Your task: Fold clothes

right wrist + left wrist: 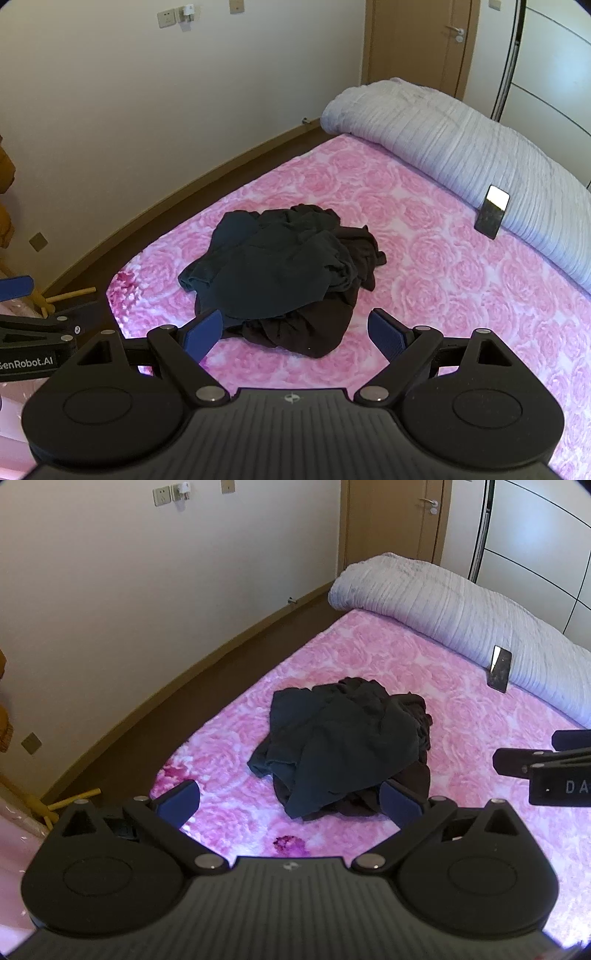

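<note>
A crumpled heap of dark clothes (343,744) (284,277) lies on the pink rose-patterned bed cover (461,716) (424,266); a dark green-black garment lies on top, a brownish-black one beneath. My left gripper (290,803) hovers open just short of the heap's near edge, nothing between its blue pads. My right gripper (295,334) is open too, above the heap's near side, empty. In the left wrist view the right gripper's body (546,771) shows at the right edge; in the right wrist view the left gripper's body (33,343) sits at the left edge.
A rolled white quilt (461,609) (461,147) lies along the bed's far side, with a phone (499,668) (493,211) leaning on it. Brown floor and a cream wall run along the bed's left edge. A yellow wooden stand (55,805) is on the floor.
</note>
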Motion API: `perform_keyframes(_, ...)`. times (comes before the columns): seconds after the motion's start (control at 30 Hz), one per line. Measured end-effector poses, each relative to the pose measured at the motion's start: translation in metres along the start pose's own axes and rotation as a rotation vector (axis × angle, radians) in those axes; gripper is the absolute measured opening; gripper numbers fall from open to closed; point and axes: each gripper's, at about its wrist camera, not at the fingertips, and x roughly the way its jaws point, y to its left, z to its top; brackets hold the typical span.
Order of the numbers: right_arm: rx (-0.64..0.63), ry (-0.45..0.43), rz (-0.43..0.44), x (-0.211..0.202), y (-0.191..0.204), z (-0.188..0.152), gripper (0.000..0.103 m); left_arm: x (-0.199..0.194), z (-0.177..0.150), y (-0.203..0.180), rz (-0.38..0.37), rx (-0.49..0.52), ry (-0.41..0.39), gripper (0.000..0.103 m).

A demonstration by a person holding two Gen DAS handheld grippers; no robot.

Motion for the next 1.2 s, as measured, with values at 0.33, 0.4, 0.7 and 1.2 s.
perform_keyframes(0.33,-0.016,-0.024,0.017,0.011,-0.010,-0.027,0.088,0.008,0.000,0.002,-0.018,-0.019,0.016,0.102)
perform_keyframes(0.4,-0.016,-0.018,0.017,0.013,-0.009,-0.025,0.088,0.009,0.002,0.001,-0.022,-0.021,0.020,0.102)
perform_keyframes(0.7,0.002,0.008,0.023,0.016,-0.009,-0.007,0.088,0.010,0.002,-0.001,-0.034,-0.026,0.029,0.102)
perform_keyframes(1.2,0.019,0.019,0.019,0.016,-0.013,-0.005,0.088,0.009,-0.002,-0.004,-0.041,-0.017,0.028,0.102)
